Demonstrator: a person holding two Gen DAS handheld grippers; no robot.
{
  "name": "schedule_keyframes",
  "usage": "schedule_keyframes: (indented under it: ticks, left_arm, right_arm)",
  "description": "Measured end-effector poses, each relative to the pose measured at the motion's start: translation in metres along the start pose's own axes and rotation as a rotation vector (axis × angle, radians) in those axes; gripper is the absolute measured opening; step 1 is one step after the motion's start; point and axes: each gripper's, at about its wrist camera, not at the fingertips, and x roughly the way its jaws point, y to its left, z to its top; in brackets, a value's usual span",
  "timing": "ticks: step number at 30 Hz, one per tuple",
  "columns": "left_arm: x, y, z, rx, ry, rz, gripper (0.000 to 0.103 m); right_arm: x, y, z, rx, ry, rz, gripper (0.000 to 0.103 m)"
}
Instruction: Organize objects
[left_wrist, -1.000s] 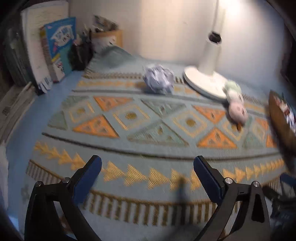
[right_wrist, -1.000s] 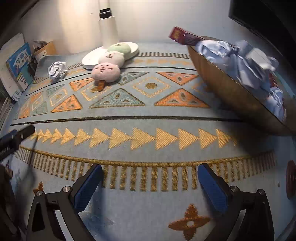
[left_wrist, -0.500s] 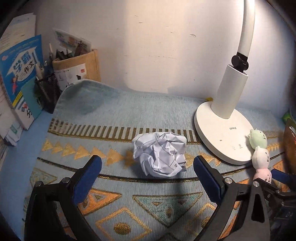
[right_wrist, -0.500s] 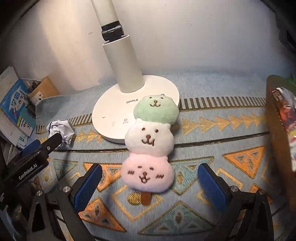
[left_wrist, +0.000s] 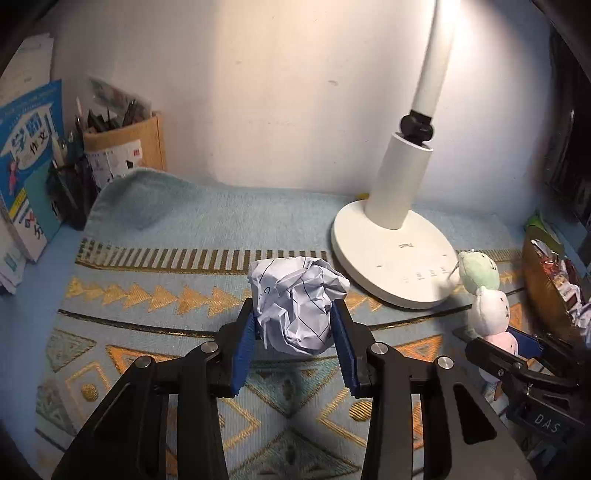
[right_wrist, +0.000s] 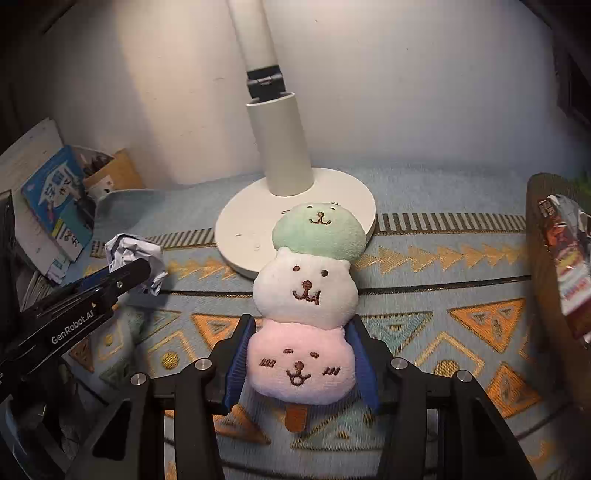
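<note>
Both grippers have advanced across the mat since a second ago, when their blue pads stood wide over bare weave. The left gripper (left_wrist: 295, 332) now has its jaws closing on a crumpled ball of lined white paper (left_wrist: 297, 302), the pads pressing its two flanks. The right gripper (right_wrist: 297, 363) has its jaws closing on the pink bottom ball of a three-ball plush dango skewer, pink, white and green with stitched faces (right_wrist: 304, 291); its pads touch both sides of the pink ball and the orange stick end shows below, at 6 o'clock.

From the left wrist, the round white base of a desk lamp (left_wrist: 391, 258) lies at 2 o'clock of the paper ball. The plush's green head rests on that base's rim. A pale blue woven mat with orange triangles and gold lines (left_wrist: 147, 295) lies under all of it. At 9 to 10 o'clock stand a black mesh pen holder (left_wrist: 70, 192), a tan box of papers (left_wrist: 129, 147) and a blue-covered book (left_wrist: 26, 155). At 3 o'clock, a brown bowl holding wrappers (left_wrist: 546, 291) sits just beyond the plush.
</note>
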Motion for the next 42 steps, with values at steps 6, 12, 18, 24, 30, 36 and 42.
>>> schedule_keyframes:
  ticks: [6, 12, 18, 24, 30, 36, 42]
  left_arm:
    - [-0.056, -0.053, 0.034, 0.062, -0.061, -0.061, 0.036]
    - [-0.100, -0.167, 0.054, 0.178, -0.128, -0.203, 0.037]
    - [-0.079, -0.280, 0.056, 0.240, -0.089, -0.344, 0.038]
    - [-0.041, -0.324, 0.050, 0.210, -0.008, -0.333, 0.057]
    - [-0.057, -0.296, 0.037, 0.201, 0.005, -0.309, 0.065]
    - [-0.105, -0.232, 0.005, 0.206, -0.046, -0.259, 0.069]
    - [-0.131, -0.134, -0.034, 0.174, -0.032, -0.097, 0.070]
  right_arm:
    - [-0.085, 0.002, 0.018, 0.004, -0.098, 0.030, 0.049]
    - [-0.178, -0.090, 0.037, 0.107, -0.214, -0.131, 0.049]
    - [-0.209, -0.202, 0.032, 0.211, -0.163, -0.253, 0.050]
    - [-0.183, -0.244, 0.044, 0.191, -0.069, -0.275, 0.053]
    - [-0.193, -0.250, 0.025, 0.198, -0.042, -0.218, 0.057]
    - [-0.210, -0.209, 0.002, 0.158, -0.063, -0.129, 0.057]
    - [-0.205, -0.113, -0.033, 0.062, -0.054, 0.005, 0.074]
